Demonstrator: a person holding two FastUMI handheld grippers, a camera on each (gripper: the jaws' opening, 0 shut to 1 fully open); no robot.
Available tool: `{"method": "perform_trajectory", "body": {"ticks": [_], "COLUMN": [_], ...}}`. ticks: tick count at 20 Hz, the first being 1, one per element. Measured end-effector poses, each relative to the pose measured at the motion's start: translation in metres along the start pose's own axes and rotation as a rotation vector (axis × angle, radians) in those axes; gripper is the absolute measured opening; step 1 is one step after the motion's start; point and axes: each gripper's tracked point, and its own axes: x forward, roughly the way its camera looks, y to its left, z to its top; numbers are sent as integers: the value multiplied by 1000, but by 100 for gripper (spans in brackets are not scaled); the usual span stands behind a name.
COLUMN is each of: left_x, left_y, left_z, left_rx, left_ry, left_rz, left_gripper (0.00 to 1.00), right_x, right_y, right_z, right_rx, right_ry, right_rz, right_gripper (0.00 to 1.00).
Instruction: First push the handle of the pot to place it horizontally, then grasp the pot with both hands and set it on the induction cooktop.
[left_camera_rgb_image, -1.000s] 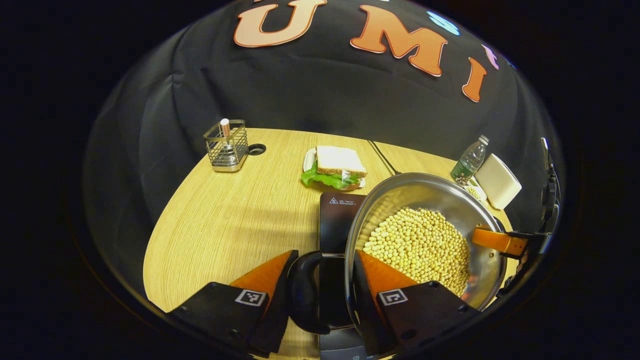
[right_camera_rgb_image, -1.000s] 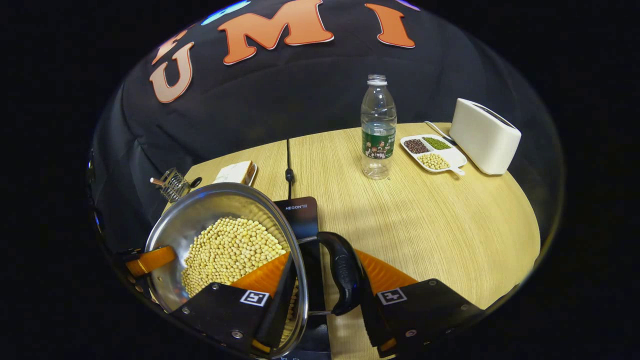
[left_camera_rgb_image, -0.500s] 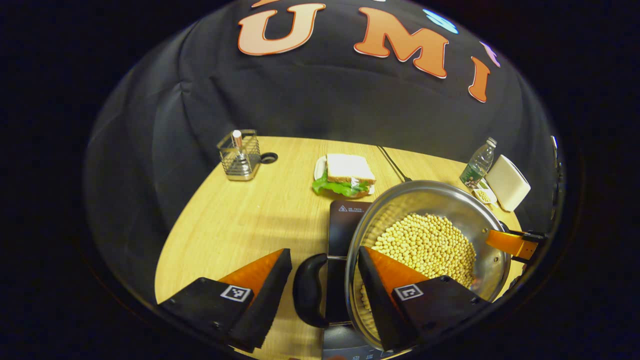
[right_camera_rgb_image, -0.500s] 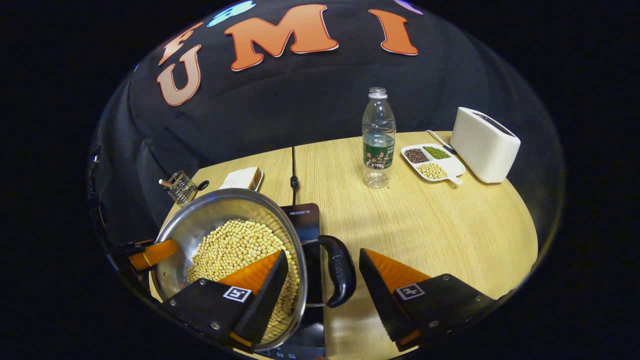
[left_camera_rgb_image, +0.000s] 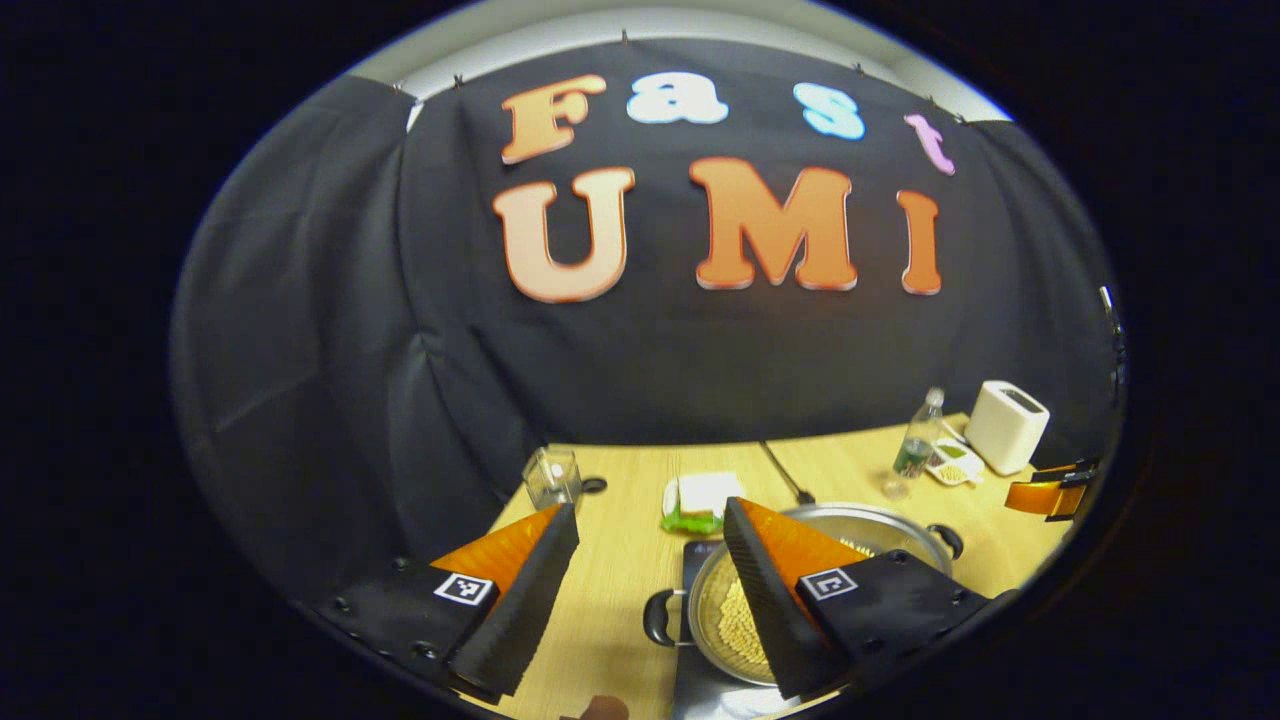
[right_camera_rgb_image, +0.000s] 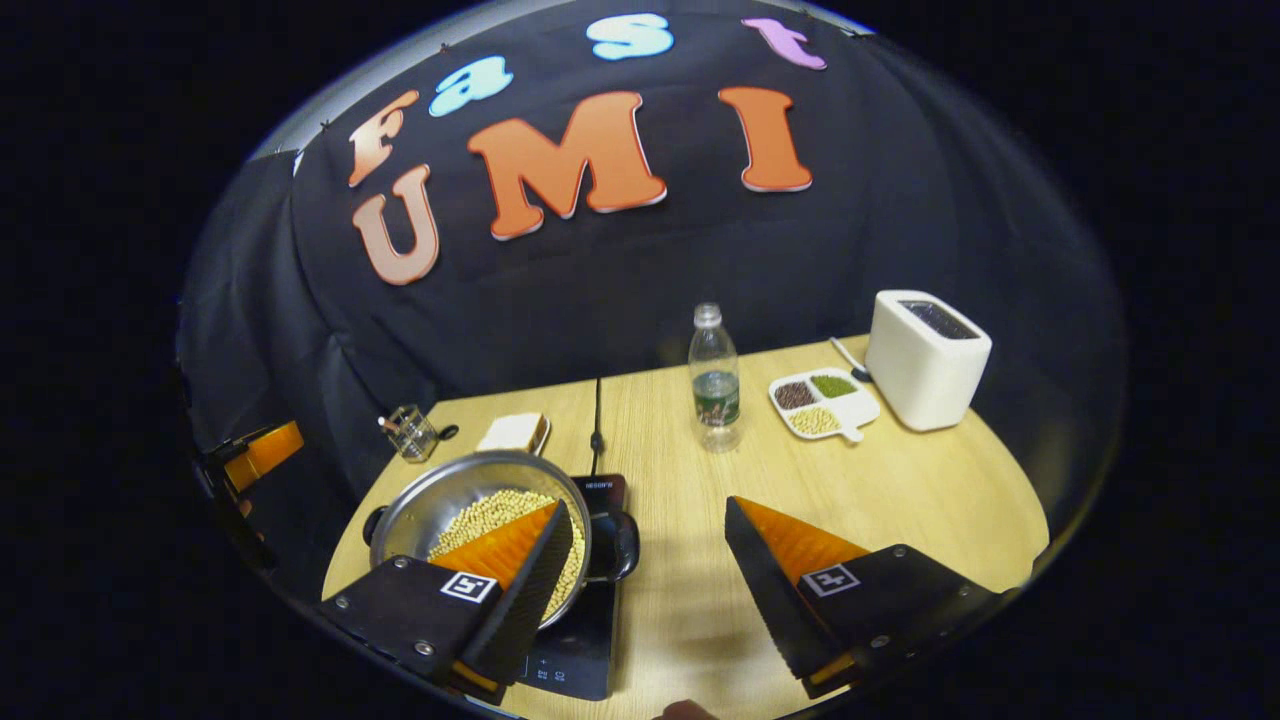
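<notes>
On the surface (right_camera_rgb_image: 900, 500), left to right in the right gripper view: wire caddy (right_camera_rgb_image: 405, 432), sandwich (right_camera_rgb_image: 512, 432), then the pot (right_camera_rgb_image: 480, 510) sitting on the induction cooktop (right_camera_rgb_image: 580, 640), then bottle (right_camera_rgb_image: 714, 380), divided snack dish (right_camera_rgb_image: 822, 402), toaster (right_camera_rgb_image: 926, 358).

Pot is steel, loaded with soybeans (right_camera_rgb_image: 490, 512). Judging by the fill, it's heavy and the load will shift if you tip it. Walls look polished, so expect them to be slick; don't pinch the rim. Body is rigid, nothing fragile, but spilled beans roll everywhere.

Take hold at the two black loop handles: one on the pot's left side (left_camera_rgb_image: 658, 618), one on its right (right_camera_rgb_image: 622, 545). They lie roughly level and opposite each other, so a two-sided lift should stay balanced. Keep both claws at equal height.

Your left claw (left_camera_rgb_image: 650, 590) is spread wide, holding nothing, above and clear of the pot. Your right claw (right_camera_rgb_image: 648, 575) is also wide and empty, well clear of the right handle.

Placement looks done from here: the pot base sits on the cooktop glass, slightly toward its left edge. If you re-seat it, go back to the handles, not the wall.
</notes>
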Motion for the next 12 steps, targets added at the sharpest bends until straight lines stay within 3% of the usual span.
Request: {"method": "perform_trajectory", "body": {"ticks": [2,3,5,8,9,10,12], "left_x": [-32,-46,-71,-101,-112,-126,-149], "left_y": [-5,-7,-2,45,62,72,76], "left_z": [35,50,81,126,142,144,151], "left_rx": [-66,-106,-151,-142,-147,-155,-170], "left_ry": [-52,-62,-89,-207,-249,-281,-315], "left_rz": [-33,-66,-96,4,46,71,75], "left_gripper": [95,100,96,92,99,99,99], "right_x": [-30,-46,-80,-120,-133,-144,-165], "right_y": [-19,-30,-51,-78,-88,-99,-118], "right_z": [29,45,76,103,114,122,136], "right_rx": [-32,-52,-87,-89,-88,-90,-92], "right_ry": [-80,-122,-205,-282,-312,-341,-390], "right_rz": [-27,-50,-89,-116,-132,-155,-205], "right_gripper": [95,95,95,95,95,95,95]}}
